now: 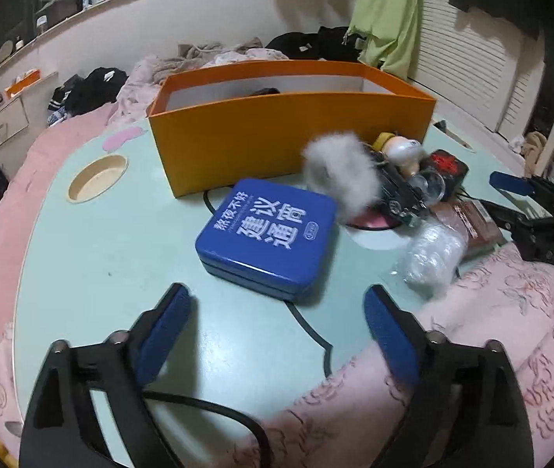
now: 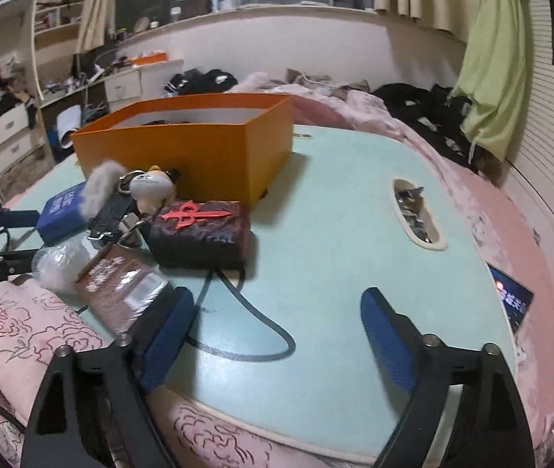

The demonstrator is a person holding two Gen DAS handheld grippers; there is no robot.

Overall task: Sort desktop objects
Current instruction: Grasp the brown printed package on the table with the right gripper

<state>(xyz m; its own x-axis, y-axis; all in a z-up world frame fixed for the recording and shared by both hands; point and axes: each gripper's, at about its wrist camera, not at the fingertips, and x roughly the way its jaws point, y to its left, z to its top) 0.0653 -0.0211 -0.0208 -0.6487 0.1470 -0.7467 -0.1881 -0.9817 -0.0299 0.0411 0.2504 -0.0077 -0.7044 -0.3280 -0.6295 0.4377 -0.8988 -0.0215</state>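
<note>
An orange open box (image 1: pixel 284 132) stands at the back of a pale green table (image 1: pixel 113 249); it also shows in the right wrist view (image 2: pixel 183 152). A blue tin (image 1: pixel 267 234) lies in front of it, just ahead of my open, empty left gripper (image 1: pixel 279 312). Right of the tin lie a grey fur pompom (image 1: pixel 339 171), a white figure keychain (image 1: pixel 403 152), a black box with a red mark (image 2: pixel 201 234), a brown packet (image 2: pixel 121 284) and a clear plastic wad (image 1: pixel 433 253). My right gripper (image 2: pixel 277 319) is open and empty over bare table, its left finger beside the brown packet.
A black cable (image 2: pixel 253 331) runs across the table between the right gripper's fingers. The table has a round cup recess (image 1: pixel 97 177) at left and a slot holding wrappers (image 2: pixel 413 210) at right. Pink bedding (image 1: pixel 511 312) surrounds the table. A phone (image 2: pixel 511 300) lies at the right edge.
</note>
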